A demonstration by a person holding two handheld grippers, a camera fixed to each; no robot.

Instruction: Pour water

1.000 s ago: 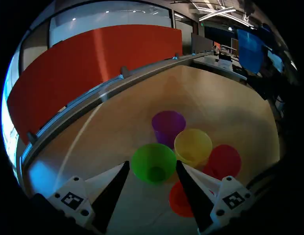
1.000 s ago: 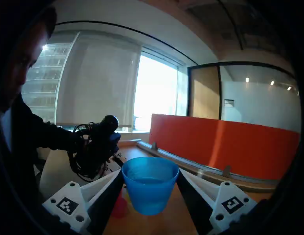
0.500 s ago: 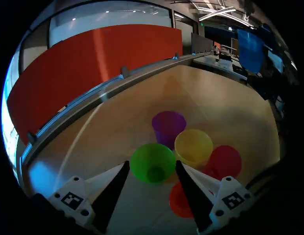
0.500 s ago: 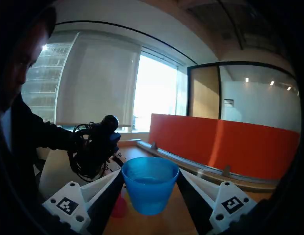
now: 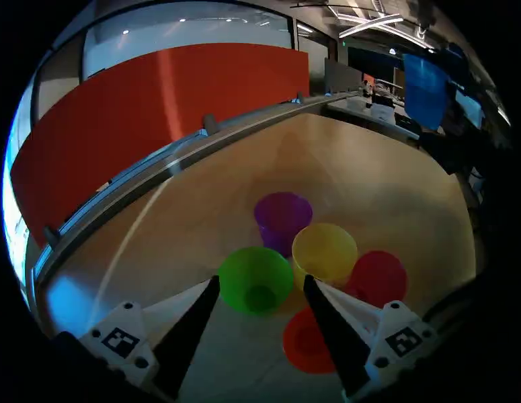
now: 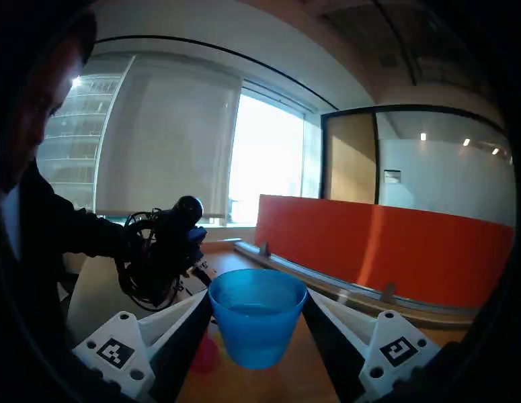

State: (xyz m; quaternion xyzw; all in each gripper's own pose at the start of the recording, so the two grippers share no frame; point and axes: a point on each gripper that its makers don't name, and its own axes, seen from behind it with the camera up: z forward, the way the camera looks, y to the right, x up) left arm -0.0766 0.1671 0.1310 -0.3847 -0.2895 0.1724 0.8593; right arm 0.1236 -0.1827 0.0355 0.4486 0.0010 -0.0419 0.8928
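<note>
My right tool (image 6: 257, 297) clasps the blue cup (image 6: 258, 329) of water upright; my left tool (image 5: 260, 281) gapes empty; pouring hasn't started.

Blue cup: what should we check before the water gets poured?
1. Right tool shut on blue cup: ok.
2. Water in blue cup: ok.
3. Blue cup upright, no spill: ok.
4. Green cup upright on table: ok.
5. Left tool gripping green cup: cannot tell.
6. Blue cup above green cup: cannot tell.
</note>
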